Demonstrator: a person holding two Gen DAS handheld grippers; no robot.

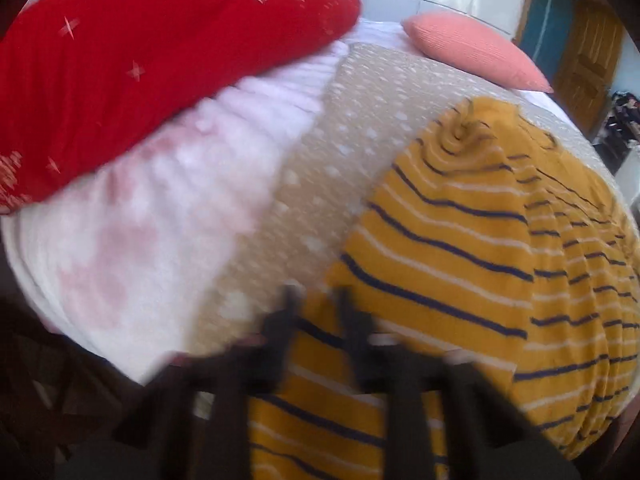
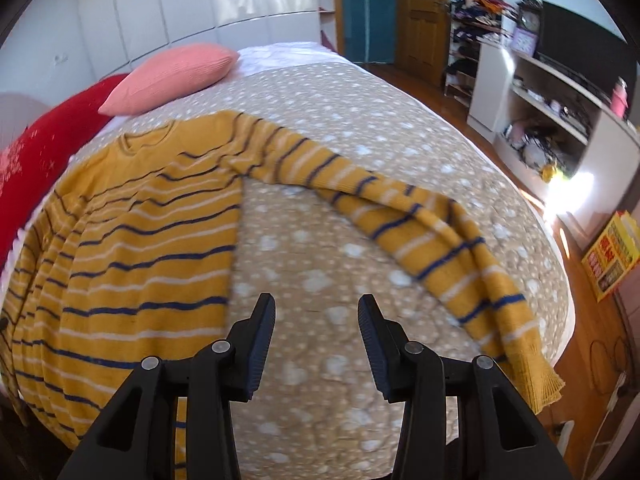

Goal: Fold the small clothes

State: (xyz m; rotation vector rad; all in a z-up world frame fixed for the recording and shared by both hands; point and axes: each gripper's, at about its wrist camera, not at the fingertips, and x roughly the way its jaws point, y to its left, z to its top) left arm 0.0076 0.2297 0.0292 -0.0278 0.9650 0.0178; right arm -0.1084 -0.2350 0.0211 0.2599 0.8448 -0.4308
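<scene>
A mustard-yellow sweater with navy and white stripes (image 2: pixel 140 240) lies flat on the bed's beige dotted cover (image 2: pixel 320 272). Its right sleeve (image 2: pixel 440 240) stretches out toward the bed's right edge. In the left wrist view the sweater (image 1: pixel 460 260) fills the right half, one sleeve folded over its body. My left gripper (image 1: pixel 316 300) is blurred, its fingers a little apart over the sweater's left edge, with cloth showing between them. My right gripper (image 2: pixel 316 312) is open and empty, above the bare cover between the sweater's body and the right sleeve.
A red pillow (image 1: pixel 152 64) and a white blanket (image 1: pixel 160 220) lie at the bed's left. A pink pillow (image 2: pixel 176 76) sits at the head. White shelves (image 2: pixel 560 120), a wooden door (image 2: pixel 424 12) and wooden floor are to the right.
</scene>
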